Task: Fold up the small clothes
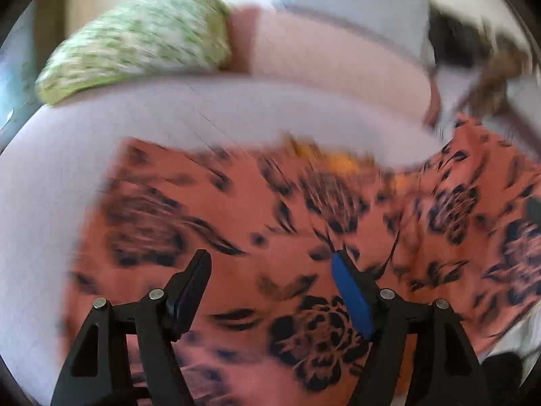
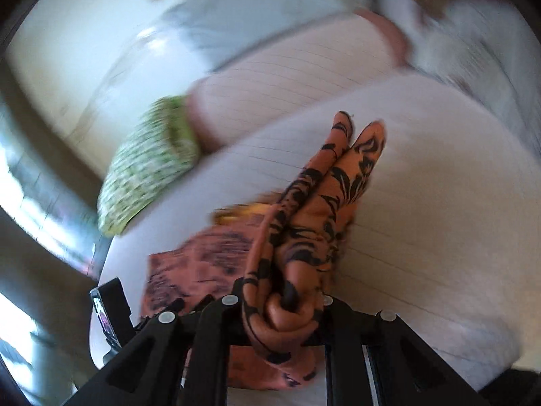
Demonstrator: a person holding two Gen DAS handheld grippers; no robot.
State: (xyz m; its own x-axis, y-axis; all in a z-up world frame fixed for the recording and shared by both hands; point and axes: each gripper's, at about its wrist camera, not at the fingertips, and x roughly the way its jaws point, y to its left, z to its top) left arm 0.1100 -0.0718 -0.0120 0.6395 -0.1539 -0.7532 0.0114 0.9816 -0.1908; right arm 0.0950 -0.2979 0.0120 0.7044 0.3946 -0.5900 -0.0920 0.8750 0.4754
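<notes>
An orange garment with a dark floral print [image 1: 270,237] lies spread on a pale sofa seat [image 1: 101,135]. My left gripper [image 1: 270,260] hovers just over it, open and empty, with one black finger and one blue-padded finger [image 1: 351,301]. In the right wrist view, my right gripper [image 2: 284,301] is shut on a bunched fold of the same garment [image 2: 324,209]. The fold sticks up past the fingers, and the rest of the cloth [image 2: 196,264] trails down to the seat. Both views are blurred by motion.
A green and white patterned cushion [image 1: 135,44] leans at the sofa's back left; it also shows in the right wrist view [image 2: 152,165]. The pale sofa backrest [image 1: 338,57] runs behind. A small dark device [image 2: 108,314] sits at the seat's left edge.
</notes>
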